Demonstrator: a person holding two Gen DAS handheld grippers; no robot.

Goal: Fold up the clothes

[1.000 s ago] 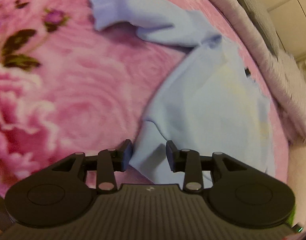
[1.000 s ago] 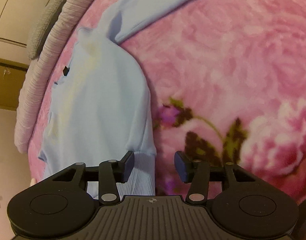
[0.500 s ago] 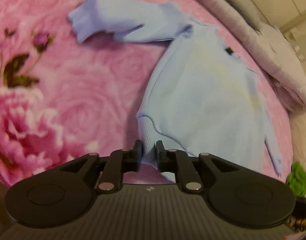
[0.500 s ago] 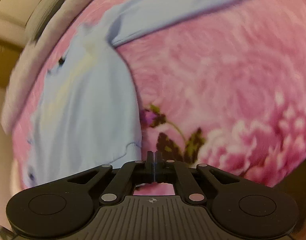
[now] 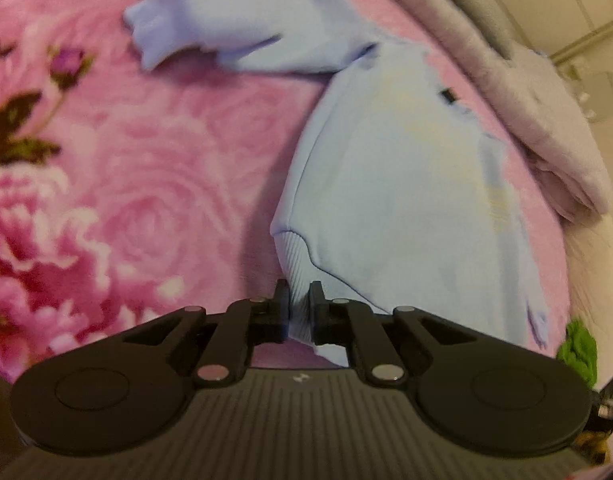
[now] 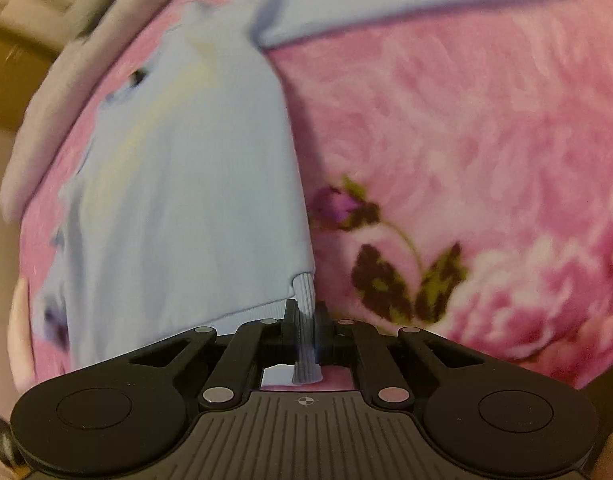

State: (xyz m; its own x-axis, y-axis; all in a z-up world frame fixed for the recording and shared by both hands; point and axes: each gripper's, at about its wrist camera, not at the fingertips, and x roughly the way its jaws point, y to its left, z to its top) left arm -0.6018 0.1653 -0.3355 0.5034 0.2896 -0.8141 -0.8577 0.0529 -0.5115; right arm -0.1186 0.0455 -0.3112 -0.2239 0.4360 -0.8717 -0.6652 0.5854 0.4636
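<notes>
Both hem corners are pinched: your left gripper (image 5: 298,306) has just closed on the pale blue knit sweatshirt (image 5: 402,200), right gripper (image 6: 304,330) clamps its ribbing; the body runs straight ahead toward the grey folded blanket (image 5: 546,128).

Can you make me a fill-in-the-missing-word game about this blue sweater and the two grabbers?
1. The sweater is light ____ in colour.
2. The blanket under it is pink with a pattern of ____.
3. The right gripper is pinching the ribbed ____ of the sweater.
4. The left gripper is ____ on the sweater's ribbed edge.

Missing words: blue; flowers; hem; shut
</notes>
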